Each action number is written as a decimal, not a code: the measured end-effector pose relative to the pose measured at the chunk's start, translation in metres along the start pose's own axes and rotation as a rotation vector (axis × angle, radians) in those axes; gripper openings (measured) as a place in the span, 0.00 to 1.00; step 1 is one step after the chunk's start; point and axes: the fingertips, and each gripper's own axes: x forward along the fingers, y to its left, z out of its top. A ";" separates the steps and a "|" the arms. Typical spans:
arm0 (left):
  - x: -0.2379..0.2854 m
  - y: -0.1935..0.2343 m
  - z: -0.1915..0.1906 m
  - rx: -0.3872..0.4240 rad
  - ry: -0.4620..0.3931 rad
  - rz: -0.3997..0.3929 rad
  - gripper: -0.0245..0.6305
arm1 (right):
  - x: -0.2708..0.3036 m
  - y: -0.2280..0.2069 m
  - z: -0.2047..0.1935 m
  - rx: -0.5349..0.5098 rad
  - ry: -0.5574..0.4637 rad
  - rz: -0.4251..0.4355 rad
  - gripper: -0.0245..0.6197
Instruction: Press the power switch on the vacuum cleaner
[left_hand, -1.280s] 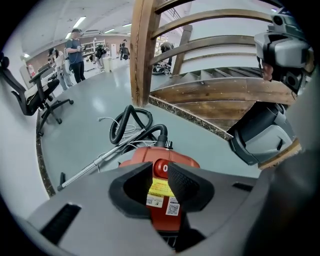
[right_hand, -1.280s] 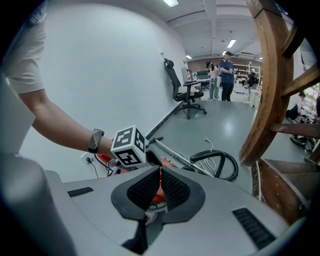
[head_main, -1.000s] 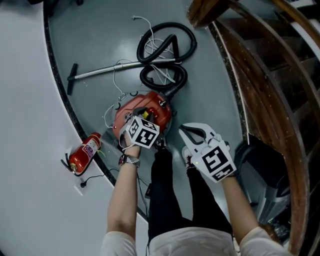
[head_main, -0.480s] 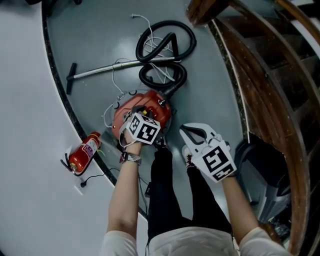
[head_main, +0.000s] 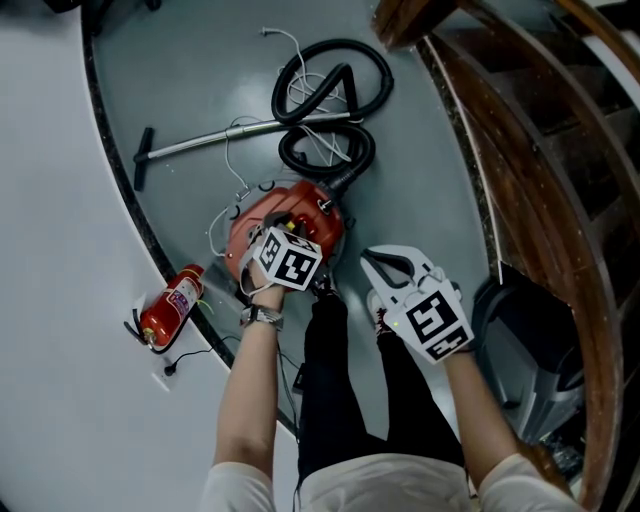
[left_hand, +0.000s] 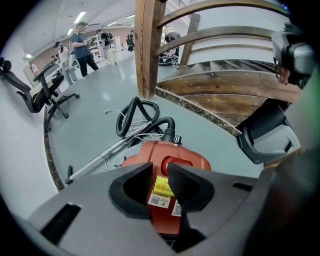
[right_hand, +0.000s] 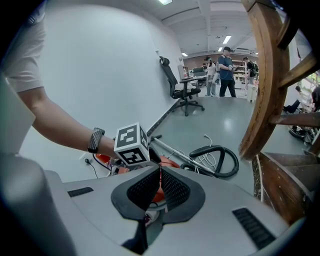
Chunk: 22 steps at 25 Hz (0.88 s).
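The red vacuum cleaner (head_main: 283, 222) lies on the grey floor in front of the person's legs. My left gripper (left_hand: 160, 171) points steeply down over it, its marker cube (head_main: 291, 262) covering the near part of the body. Its jaws have just been opening and stand a little apart with nothing gripped. Through the gap I see a yellow sticker (left_hand: 161, 185) and, just beyond the tips, the red oval switch (left_hand: 176, 163). My right gripper (head_main: 373, 258) hangs to the right of the vacuum, above the floor, with its pads (right_hand: 169, 187) closed together on nothing.
A black hose (head_main: 335, 98) coils beyond the vacuum, with a metal wand (head_main: 225, 138) and a white cord. A red fire extinguisher (head_main: 170, 305) lies by the curved white wall. At the right are a wooden stair rail (head_main: 520, 190) and a dark bin (head_main: 535, 335). People (right_hand: 226, 67) stand far off.
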 end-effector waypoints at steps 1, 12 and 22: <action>0.001 0.001 0.000 -0.002 0.002 0.008 0.18 | 0.001 -0.001 0.000 0.002 0.000 -0.002 0.09; 0.004 0.004 -0.002 -0.057 0.044 0.014 0.20 | 0.001 -0.011 -0.007 0.034 0.003 -0.012 0.09; 0.005 0.007 -0.002 -0.071 0.050 0.031 0.19 | 0.003 -0.016 -0.008 0.046 0.007 -0.015 0.09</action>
